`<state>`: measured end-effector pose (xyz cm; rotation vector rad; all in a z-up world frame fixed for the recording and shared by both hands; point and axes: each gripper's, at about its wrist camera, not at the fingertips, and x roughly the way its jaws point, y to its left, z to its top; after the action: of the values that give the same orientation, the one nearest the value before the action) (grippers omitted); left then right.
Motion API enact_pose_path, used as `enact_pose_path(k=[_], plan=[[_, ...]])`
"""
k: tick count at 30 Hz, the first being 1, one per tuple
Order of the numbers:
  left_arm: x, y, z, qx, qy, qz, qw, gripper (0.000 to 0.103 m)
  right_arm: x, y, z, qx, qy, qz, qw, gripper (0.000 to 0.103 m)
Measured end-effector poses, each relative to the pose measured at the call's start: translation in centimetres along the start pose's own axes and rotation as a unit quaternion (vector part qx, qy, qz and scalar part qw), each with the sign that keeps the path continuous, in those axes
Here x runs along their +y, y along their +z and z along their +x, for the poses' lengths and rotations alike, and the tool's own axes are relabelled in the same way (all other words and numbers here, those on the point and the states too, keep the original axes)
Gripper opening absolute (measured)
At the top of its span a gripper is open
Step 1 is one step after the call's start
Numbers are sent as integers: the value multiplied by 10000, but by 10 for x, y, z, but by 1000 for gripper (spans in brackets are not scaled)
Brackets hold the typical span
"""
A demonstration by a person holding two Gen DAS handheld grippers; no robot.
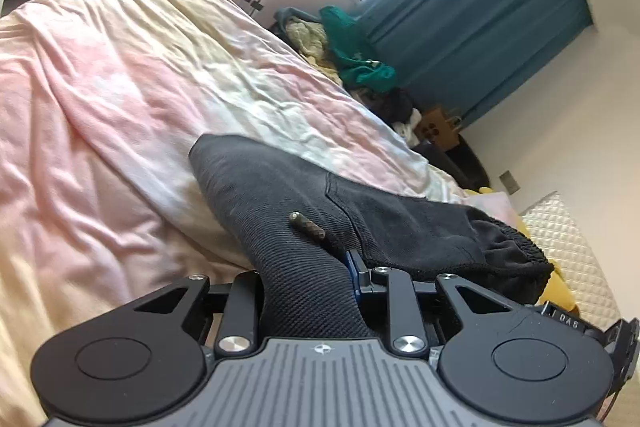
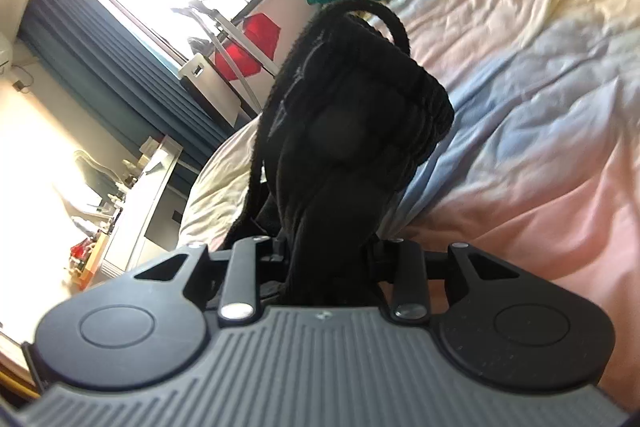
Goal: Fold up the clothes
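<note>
Black shorts (image 1: pixel 288 211) stretch lengthwise from left claw (image 1: pixel 310 291).

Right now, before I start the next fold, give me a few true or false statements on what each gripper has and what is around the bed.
1. The left gripper is shut on the dark garment. True.
2. The right gripper is open and holds nothing. False: its jaws are shut on the same dark fabric.
3. The bedspread is plain dark blue. False: it is pale pink, cream and white.
4. A green garment lies in the pile beyond the bed. True.
</note>
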<state>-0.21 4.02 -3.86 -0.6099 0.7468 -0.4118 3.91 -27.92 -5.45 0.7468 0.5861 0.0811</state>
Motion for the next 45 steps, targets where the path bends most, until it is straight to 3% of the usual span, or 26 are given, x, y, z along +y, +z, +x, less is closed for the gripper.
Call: enact_pose_path(k=[4,9,16,22,26,29,34,36,38,41,45], plan=[[-58,0,19,34,-44,366,9993,26,-15,24,-27,-72,-87,122,9999,34],[-143,-3,64,197,-227,849,9959,26,-63,75,-66,-455,-186,524,9974,34],[-257,-22,187,611,-759,1246,9874,26,-143,161,-104,-1186,-682,756,9877,34],[-321,-34,279,836,-1077,1545,9785,26,-204,211,-112,-1828,-1026,828,9743,34],[-334,-38,331,873,-1122,1729,9746,26,-243,222,-100,-1994,-1067,1046,9685,34],[-317,-55,365,1067,-953,1822,9728,26,-276,210,-78,-1921,-1148,1342,9654,34],[-282,-87,409,1467,-622,2073,9652,27,-315,166,-45,-1227,-1559,1805,9634,35],[-265,-97,413,1601,-561,2008,9648,31,-328,146,-36,-876,-1744,2054,9590,39],[-258,-101,411,1570,-566,2108,9632,37,-338,134,-38,-874,-1632,2309,9552,41],[-259,-102,402,1476,-460,2358,9594,44,-343,138,-44,-812,-1445,2659,9496,44],[-270,-96,368,1414,-106,2527,9571,53,-325,143,-73,-705,-1802,3052,9324,45]])
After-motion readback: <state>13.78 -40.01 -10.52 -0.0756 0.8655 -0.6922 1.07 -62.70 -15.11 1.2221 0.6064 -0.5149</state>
